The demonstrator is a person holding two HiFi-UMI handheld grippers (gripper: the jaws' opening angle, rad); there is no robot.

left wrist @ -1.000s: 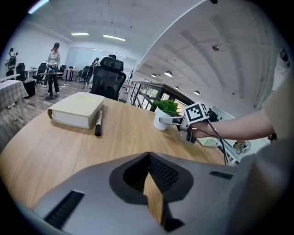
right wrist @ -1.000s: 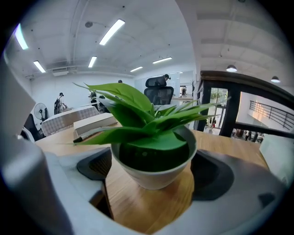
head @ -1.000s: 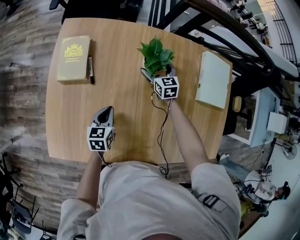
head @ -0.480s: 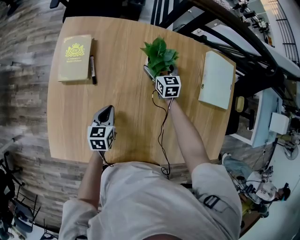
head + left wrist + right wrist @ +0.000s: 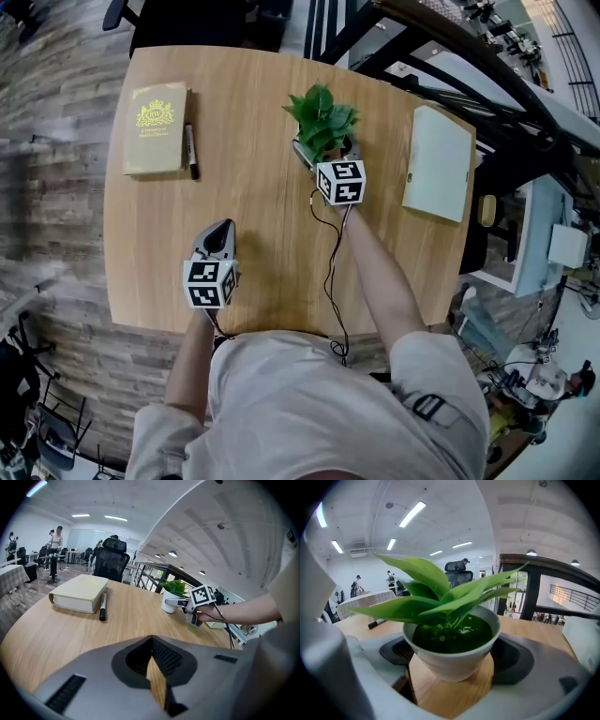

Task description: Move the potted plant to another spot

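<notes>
- White-potted plant [image 5: 322, 120] far on desk [image 5: 262, 244], clamped by right gripper [image 5: 327, 155]; left gripper [image 5: 219, 231] closed, empty.
- Grasp looks made; next: lift, keep upright.

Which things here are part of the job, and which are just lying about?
Part of the job: potted plant; right gripper, shut on its pot.
Lying about: book; marker; pale flat box; left gripper, shut and empty.
</notes>
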